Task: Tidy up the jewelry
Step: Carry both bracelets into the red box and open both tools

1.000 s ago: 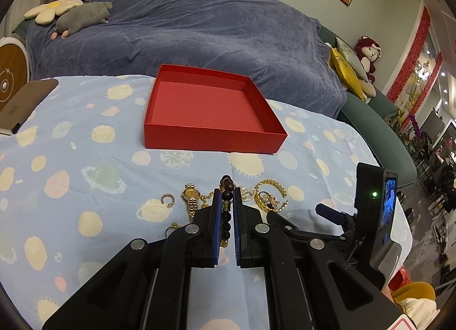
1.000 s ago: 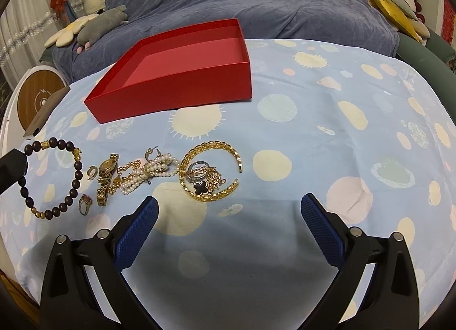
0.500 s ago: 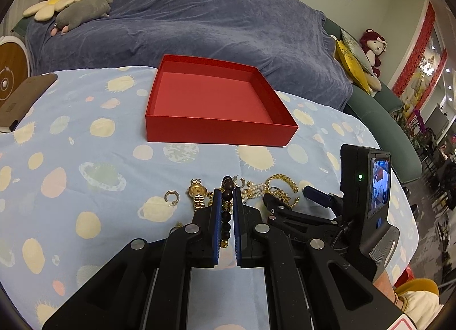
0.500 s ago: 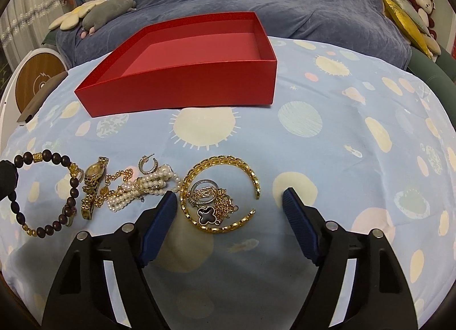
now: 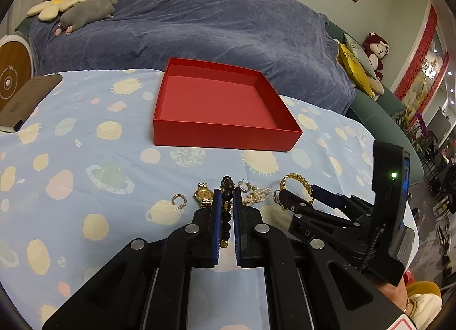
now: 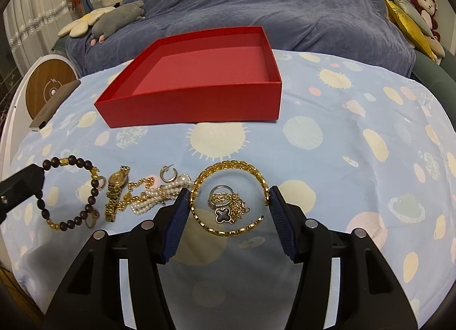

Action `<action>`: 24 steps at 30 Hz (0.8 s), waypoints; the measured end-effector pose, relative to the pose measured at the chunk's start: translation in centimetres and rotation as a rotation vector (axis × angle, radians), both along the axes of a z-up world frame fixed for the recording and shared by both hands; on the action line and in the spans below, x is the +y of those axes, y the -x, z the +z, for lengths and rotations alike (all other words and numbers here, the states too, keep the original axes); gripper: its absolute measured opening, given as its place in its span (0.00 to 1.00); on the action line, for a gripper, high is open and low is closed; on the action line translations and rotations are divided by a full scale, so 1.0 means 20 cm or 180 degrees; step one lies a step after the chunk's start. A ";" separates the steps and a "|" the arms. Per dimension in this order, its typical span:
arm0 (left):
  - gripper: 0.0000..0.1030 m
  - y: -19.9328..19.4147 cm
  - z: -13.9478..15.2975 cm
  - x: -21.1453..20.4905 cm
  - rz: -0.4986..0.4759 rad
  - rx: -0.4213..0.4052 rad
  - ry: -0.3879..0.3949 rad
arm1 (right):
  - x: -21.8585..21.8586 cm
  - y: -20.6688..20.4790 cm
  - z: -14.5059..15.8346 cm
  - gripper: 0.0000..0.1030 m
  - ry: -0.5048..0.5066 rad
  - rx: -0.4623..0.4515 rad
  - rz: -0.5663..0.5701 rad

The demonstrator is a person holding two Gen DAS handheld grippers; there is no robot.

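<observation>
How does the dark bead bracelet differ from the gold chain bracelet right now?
The bead bracelet is a closed ring of dark round beads; the gold chain bracelet is a flat-linked open loop. The left tongs are shut on the bead bracelet; the open right tongs only straddle the gold one, which encircles smaller pieces. Both are outside the red box.

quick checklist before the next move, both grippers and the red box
1. Left gripper shut on the bead bracelet: ok.
2. Bracelet lifted off the cloth: cannot tell.
3. Right gripper open, its fingers either side of the gold bangle: ok.
4. Bangle free of other pieces: not ok, a clover chain lies inside it.
5. Red box open with room inside: ok.
6. Path from the jewelry to the box unblocked: ok.
</observation>
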State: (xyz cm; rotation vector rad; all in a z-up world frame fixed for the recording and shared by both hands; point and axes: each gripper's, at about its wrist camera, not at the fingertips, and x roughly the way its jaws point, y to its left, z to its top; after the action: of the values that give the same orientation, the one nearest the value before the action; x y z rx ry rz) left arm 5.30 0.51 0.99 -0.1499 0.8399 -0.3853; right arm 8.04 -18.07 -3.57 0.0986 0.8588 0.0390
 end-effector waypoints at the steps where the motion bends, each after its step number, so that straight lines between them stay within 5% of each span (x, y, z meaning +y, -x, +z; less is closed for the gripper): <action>1: 0.05 0.00 0.01 0.00 0.0002 -0.0013 0.0006 | 0.00 0.01 0.03 0.53 -0.0033 -0.0039 0.0012; 8: 0.05 -0.08 0.19 -0.04 0.0005 -0.0180 -0.0025 | 0.03 0.01 0.31 0.53 -0.0190 -0.0244 0.0170; 14: 0.05 -0.31 0.35 -0.10 0.0013 -0.0467 -0.0258 | -0.02 -0.22 0.50 0.53 -0.0186 -0.0428 0.0186; 24: 0.05 -0.85 0.29 -0.09 0.0255 -0.0373 -0.0266 | -0.12 -0.72 0.43 0.53 -0.0211 -0.0427 -0.0009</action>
State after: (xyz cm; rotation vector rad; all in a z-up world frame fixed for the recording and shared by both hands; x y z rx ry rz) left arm 22.38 -1.29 6.81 -0.0824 0.7308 -0.2806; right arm 22.40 -20.50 5.10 0.1578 0.7233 0.0706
